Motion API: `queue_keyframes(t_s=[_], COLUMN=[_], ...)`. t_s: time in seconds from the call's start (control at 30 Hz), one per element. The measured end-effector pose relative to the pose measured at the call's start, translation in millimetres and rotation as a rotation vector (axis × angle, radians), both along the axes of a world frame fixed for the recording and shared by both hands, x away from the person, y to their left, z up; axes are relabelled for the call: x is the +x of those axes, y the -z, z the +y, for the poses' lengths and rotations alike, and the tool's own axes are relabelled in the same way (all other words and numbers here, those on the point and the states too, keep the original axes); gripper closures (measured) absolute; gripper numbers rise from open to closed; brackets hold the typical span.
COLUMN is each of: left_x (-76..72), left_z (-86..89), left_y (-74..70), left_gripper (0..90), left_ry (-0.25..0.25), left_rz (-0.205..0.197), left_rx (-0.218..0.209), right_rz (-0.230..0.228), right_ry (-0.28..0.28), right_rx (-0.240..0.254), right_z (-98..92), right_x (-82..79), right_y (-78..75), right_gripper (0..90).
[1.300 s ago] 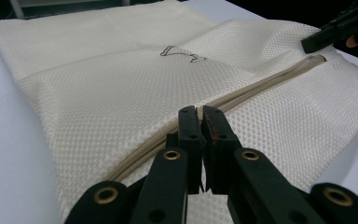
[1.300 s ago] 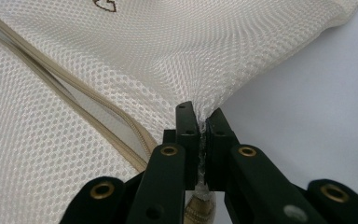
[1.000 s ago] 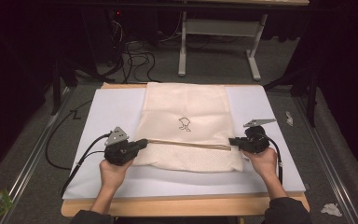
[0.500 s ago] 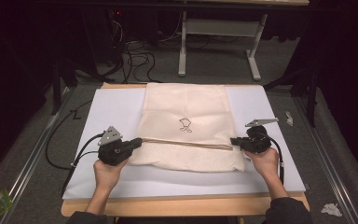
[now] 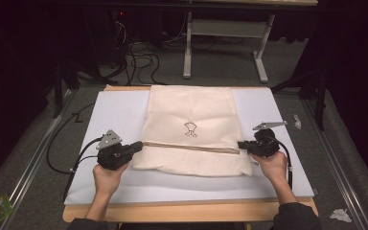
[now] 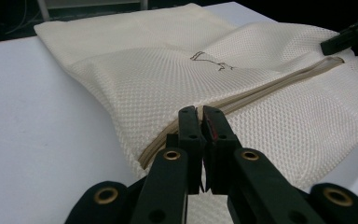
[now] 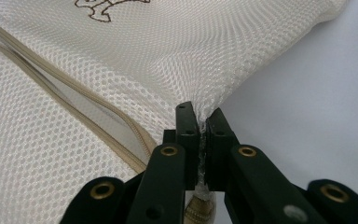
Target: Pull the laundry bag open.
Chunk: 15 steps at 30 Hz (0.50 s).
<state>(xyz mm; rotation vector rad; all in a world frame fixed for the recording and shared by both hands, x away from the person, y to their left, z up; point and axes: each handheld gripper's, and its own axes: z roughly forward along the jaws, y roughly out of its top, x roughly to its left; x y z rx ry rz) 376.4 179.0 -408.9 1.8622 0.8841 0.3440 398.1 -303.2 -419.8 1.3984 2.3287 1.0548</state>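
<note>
Centred on the white board (image 5: pixel 115 112), cream mesh bag (image 5: pixel 191 115) lies flat, zipper line (image 5: pixel 191 146) running straight across between the hands. Left gripper (image 5: pixel 136 146) clamps the bag's left zipper end; right gripper (image 5: pixel 242 144) pinches mesh at the right end. Both equally near; outward pull would follow the zipper axis.

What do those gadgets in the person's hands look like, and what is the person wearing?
Both are black. The left gripper and right gripper each carry a grey three-cornered plate on top, trail a black cable, and have two flat jaws with brass-coloured rivets. One left jaw shows a red mark. The sleeves are dark.
</note>
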Motion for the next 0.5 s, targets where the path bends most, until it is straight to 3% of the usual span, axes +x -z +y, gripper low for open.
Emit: queue_keyframes(t_s=[0.5], left_x=[0.3], left_z=[13.8], left_y=[1.5], left_gripper=[87.2], left_ry=[-0.027], left_rz=[0.009], left_rx=[-0.006], right_rz=[-0.023], right_ry=[0.018], right_rx=[-0.018], right_z=[-5.4], right_x=[-1.8], right_y=[-3.2], right_gripper=[88.1])
